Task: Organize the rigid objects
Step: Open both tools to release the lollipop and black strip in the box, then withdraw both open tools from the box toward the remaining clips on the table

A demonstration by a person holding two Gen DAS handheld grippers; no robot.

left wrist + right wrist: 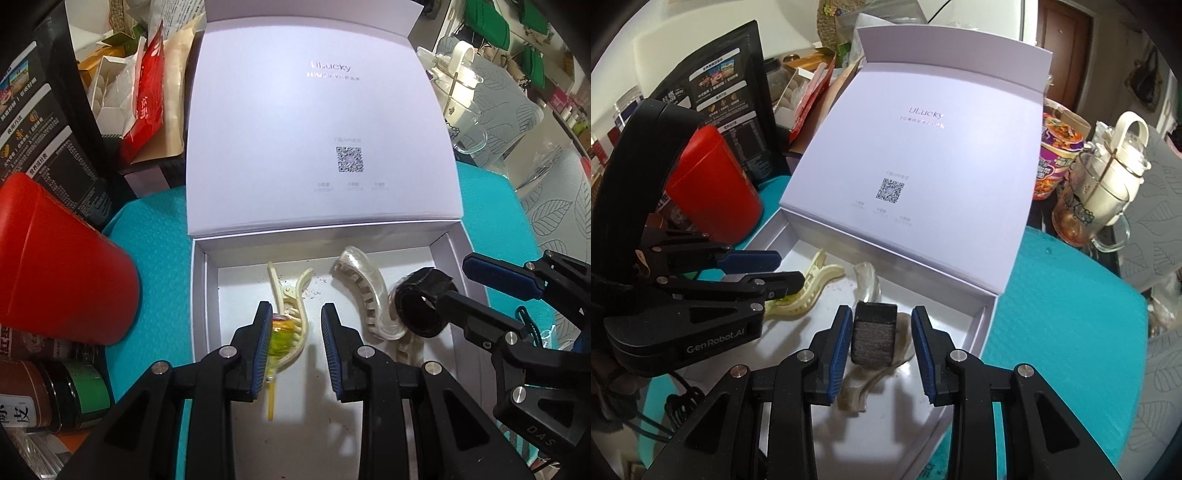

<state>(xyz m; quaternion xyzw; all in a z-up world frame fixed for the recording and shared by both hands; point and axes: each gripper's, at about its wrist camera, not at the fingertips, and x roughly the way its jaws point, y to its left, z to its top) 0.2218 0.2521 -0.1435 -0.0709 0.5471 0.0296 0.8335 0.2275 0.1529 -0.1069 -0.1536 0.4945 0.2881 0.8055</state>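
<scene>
- A white box (207,302) lies open on a teal mat (155,236), its lid (317,122) folded back and bearing a QR code and the faint word "ULucky".
- Inside the tray lie a cream claw hair clip (291,306), a pearly translucent claw clip (365,291) and a black roll of strap (421,306).
- The left gripper (295,350) points steeply down into the tray; its jaws stand apart, with a small yellow-green wrapped sweet on a stick (279,339) against the left pad and the cream clip in the gap, while the right pad touches nothing.
- The right gripper (881,350) also points down into the tray, straddling the black roll (873,332); the roll lies close to the left pad and a clear gap remains at the right pad, so the jaws are parted rather than clamped.
- The roll rests on the pearly clip (871,280), and the cream clip (812,284) sits beside it.
- Around the box stand a red canister (62,273), a dark printed pouch (731,107), a glass teapot (1108,192) and an instant noodle cup (1060,147).
</scene>
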